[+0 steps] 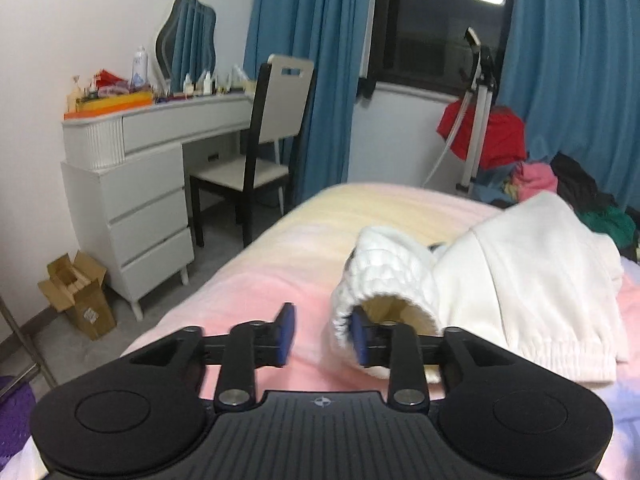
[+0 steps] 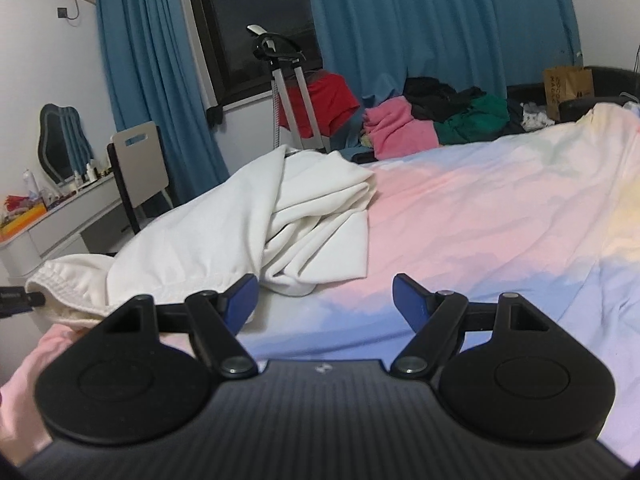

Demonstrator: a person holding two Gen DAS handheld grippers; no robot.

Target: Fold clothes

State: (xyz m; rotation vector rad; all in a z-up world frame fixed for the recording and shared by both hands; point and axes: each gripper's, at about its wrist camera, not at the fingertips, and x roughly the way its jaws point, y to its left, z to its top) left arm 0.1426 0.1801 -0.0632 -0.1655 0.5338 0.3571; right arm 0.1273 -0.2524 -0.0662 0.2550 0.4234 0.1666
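White garment (image 2: 224,232) crumpled on the pastel bed (image 2: 480,216), near its left edge toward the foot, ribbed cuff (image 1: 384,280) nearest. Left claw (image 1: 322,334) spread open, right pad (image 1: 362,336) tucked inside the cuff's opening, left pad on bare sheet; nothing pinched. Right claw (image 2: 324,300) wide open over bare sheet just beside the garment's folds, left pad (image 2: 242,300) close against the fabric, contact unclear. Pile of coloured clothes (image 2: 432,120) heaped at the far edge of the bed. Beyond the foot: white table (image 1: 160,120) with drawers, chair (image 1: 272,120), blue curtains (image 1: 288,60), tripod (image 1: 478,120).
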